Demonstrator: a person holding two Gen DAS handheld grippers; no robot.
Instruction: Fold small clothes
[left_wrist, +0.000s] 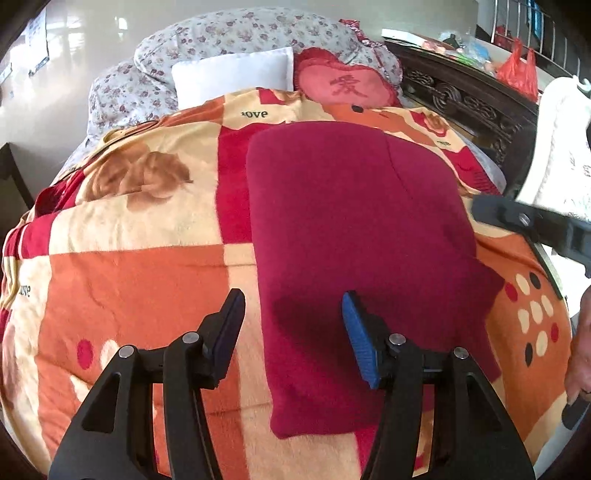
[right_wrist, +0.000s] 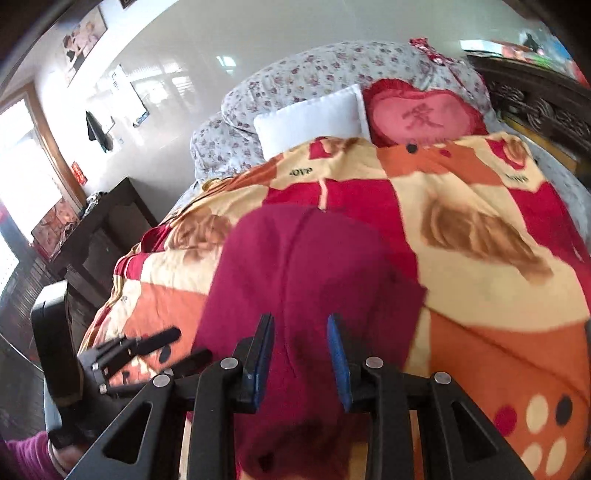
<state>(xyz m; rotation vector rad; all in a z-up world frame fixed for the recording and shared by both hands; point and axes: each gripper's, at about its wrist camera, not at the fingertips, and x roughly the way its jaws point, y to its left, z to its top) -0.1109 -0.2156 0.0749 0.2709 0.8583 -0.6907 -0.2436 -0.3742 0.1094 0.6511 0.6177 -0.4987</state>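
Observation:
A dark red garment (left_wrist: 362, 236) lies folded into a long flat rectangle on the orange, red and cream blanket (left_wrist: 140, 266). My left gripper (left_wrist: 293, 308) is open and empty, hovering over the garment's near left edge. My right gripper (right_wrist: 301, 332) is open and empty, just above the garment's near end (right_wrist: 306, 280). In the left wrist view the right gripper (left_wrist: 532, 225) shows at the right edge. In the right wrist view the left gripper (right_wrist: 147, 350) shows at the lower left, jaws apart.
A white pillow (left_wrist: 232, 74), a heart-shaped red cushion (left_wrist: 347, 86) and a floral quilt (left_wrist: 229, 37) lie at the bed's head. A carved dark headboard (left_wrist: 469, 99) runs along the right. A dark cabinet (right_wrist: 99, 236) stands left of the bed.

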